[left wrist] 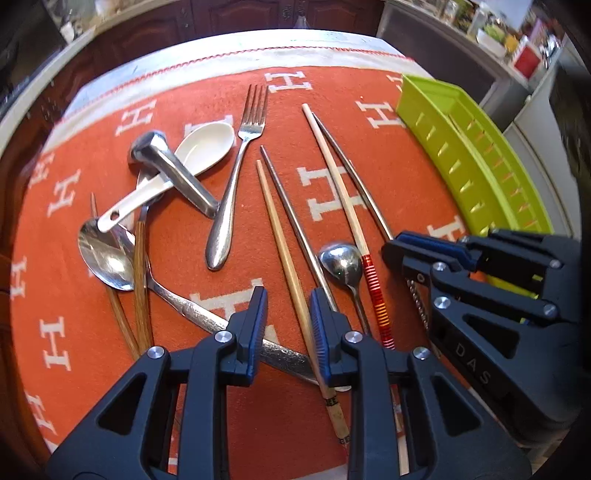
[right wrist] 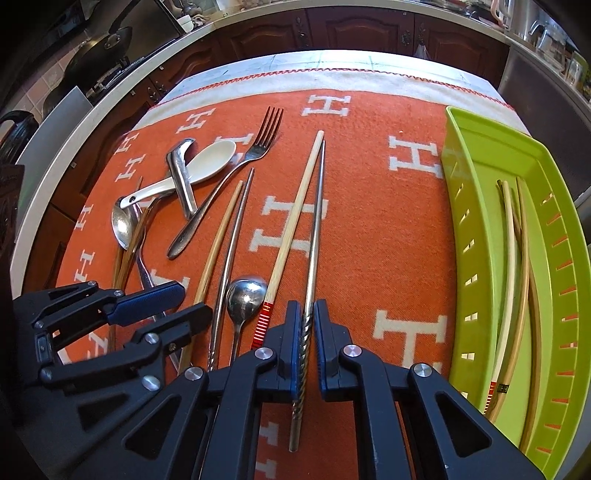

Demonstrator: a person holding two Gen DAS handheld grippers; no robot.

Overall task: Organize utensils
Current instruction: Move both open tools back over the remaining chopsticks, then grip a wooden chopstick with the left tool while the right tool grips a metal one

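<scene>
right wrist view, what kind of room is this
Most likely a home kitchen. Dark wooden cabinet doors run along the back under a pale countertop, a black pan sits at the upper left, and cutlery lies on an orange cloth.

A: From my left wrist feed, the bamboo chopstick (left wrist: 291, 277) slips behind the right finger of the left gripper (left wrist: 288, 332) toward five o'clock, so I can't tell whether it touches the pad.

B: On my right wrist view the metal chopstick (right wrist: 314, 236) disappears between the right gripper's (right wrist: 306, 347) pads; its contact there I can't see clearly.

A: The green tray (right wrist: 476, 206) is cut off at my picture's edge around four o'clock.

B: The wooden chopsticks (right wrist: 517, 295) inside run out of sight at five o'clock. The countertop clutter (left wrist: 491, 33) at one o'clock is too blurred for me to name.
</scene>
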